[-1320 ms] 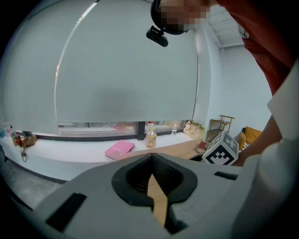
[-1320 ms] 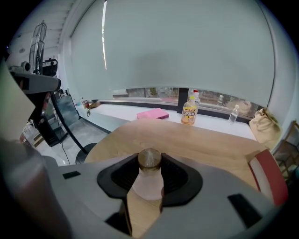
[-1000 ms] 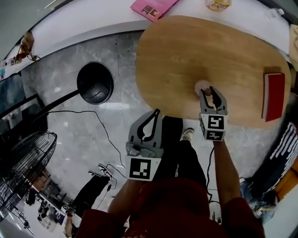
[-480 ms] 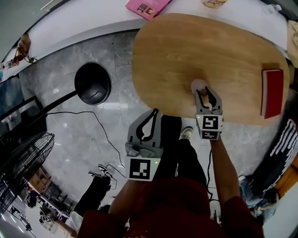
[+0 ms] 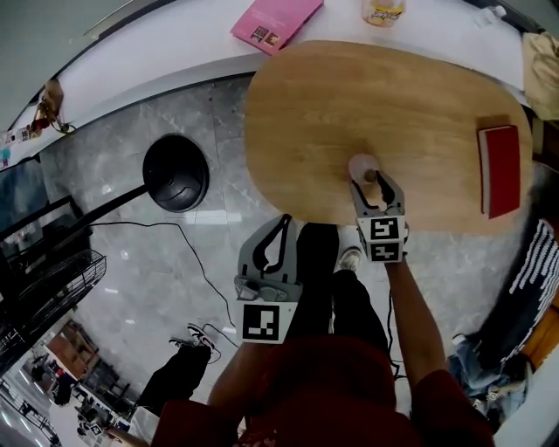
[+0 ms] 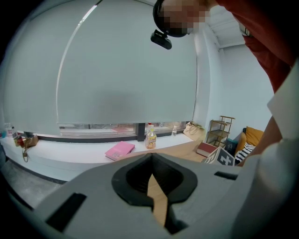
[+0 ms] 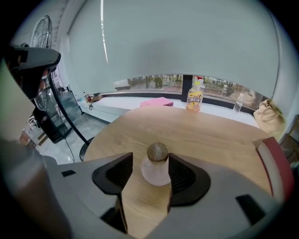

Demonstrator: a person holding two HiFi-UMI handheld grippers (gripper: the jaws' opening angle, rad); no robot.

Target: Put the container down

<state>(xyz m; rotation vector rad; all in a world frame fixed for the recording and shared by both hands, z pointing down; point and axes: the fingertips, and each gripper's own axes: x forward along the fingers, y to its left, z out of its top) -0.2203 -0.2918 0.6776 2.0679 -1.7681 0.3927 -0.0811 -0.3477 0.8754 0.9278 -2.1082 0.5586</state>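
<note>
1. Right gripper (image 5: 374, 180) jaws are wider than a second ago and still opening. Container (image 7: 156, 169) stands between them on the table (image 5: 349, 96), lower centre.
2. Left gripper (image 5: 284, 223): jaws together, empty.
3. Risk: a pad drags the container on pull-back and tips it.
4. Smooth wood top. Red book (image 5: 500, 166) at right, pink book (image 5: 275, 19) at top.

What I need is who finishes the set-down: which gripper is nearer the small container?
Right. The right gripper, jaws opening, straddles the container on the table; the left gripper hangs shut beyond the table's near edge, above the floor.
</note>
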